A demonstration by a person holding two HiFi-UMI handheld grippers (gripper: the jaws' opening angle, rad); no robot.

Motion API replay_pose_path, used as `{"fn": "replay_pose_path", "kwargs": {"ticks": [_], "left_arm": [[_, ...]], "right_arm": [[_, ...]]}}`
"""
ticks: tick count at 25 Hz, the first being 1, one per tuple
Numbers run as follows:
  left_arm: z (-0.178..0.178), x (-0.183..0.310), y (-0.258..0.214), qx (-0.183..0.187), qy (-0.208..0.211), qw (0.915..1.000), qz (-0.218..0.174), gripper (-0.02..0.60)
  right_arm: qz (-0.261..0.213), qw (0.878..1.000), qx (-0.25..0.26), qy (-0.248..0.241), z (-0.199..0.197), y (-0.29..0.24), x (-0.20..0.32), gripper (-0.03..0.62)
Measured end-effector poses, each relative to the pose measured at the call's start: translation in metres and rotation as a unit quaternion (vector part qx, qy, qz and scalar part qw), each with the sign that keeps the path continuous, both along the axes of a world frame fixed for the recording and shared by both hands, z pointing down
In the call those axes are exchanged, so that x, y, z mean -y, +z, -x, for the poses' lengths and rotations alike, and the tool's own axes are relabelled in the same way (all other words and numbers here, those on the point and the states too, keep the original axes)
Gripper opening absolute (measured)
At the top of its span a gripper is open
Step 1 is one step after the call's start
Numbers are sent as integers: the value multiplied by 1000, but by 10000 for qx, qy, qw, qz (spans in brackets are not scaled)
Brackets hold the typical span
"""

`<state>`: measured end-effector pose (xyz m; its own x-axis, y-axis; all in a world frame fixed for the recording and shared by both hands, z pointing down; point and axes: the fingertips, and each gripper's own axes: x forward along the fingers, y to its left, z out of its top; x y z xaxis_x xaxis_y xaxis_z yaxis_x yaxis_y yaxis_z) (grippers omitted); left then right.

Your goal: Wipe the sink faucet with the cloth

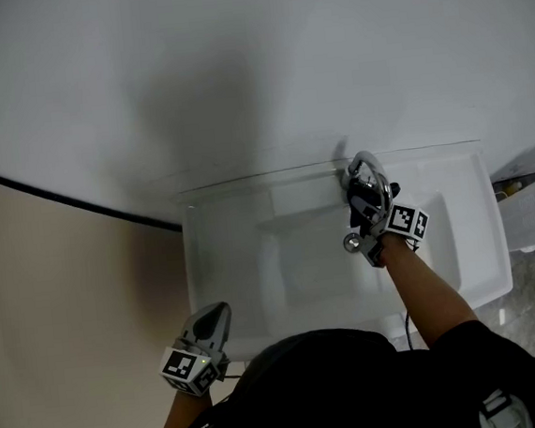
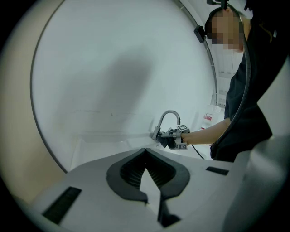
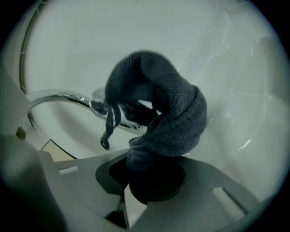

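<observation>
We hold the right gripper (image 1: 364, 201) at the back edge of the white rectangular ceramic sink (image 1: 230, 268), against the chrome gooseneck faucet (image 1: 364, 160). Its jaws are clenched on the dark grey knitted cloth (image 3: 170, 120), which bulges up out of them in a thick fold. The upper part of the fold lies over the faucet spout (image 3: 59, 97) near its tip, and a narrow loop of the cloth (image 3: 109, 127) hangs down just beside the spout.

We keep the left gripper (image 1: 217, 313) at the near left corner of the sink, well apart from the faucet. Its jaws are pressed together with nothing between them, and they point across the basin toward the faucet (image 2: 169, 116) and the right gripper (image 2: 168, 138).
</observation>
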<state>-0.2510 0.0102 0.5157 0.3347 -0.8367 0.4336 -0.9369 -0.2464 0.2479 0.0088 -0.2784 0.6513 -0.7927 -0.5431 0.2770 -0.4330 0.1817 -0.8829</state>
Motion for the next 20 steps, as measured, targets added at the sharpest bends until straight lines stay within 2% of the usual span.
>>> {"fn": "replay_pose_path", "kwargs": {"ticks": [2, 7, 11, 14, 18, 20], "left_arm": [[-5, -1, 1, -20, 23, 10000, 55, 0], [-8, -4, -1, 56, 103, 9999, 54, 0], [4, -13, 0, 81, -78, 9998, 150, 0], [11, -14, 2, 138, -126, 9996, 219, 0], [9, -14, -1, 156, -73, 9995, 251, 0], [8, -14, -1, 164, -68, 9996, 223, 0]], "right_arm": [[79, 9999, 78, 9, 21, 6, -4, 52], [-189, 9918, 1081, 647, 50, -13, 32, 52], [-578, 9809, 1767, 568, 57, -47, 35, 52], [-713, 9818, 1704, 432, 57, -46, 38, 52], [-208, 9898, 1301, 549, 59, -4, 40, 52], [-97, 9876, 1439, 620, 57, -8, 39, 52]]}}
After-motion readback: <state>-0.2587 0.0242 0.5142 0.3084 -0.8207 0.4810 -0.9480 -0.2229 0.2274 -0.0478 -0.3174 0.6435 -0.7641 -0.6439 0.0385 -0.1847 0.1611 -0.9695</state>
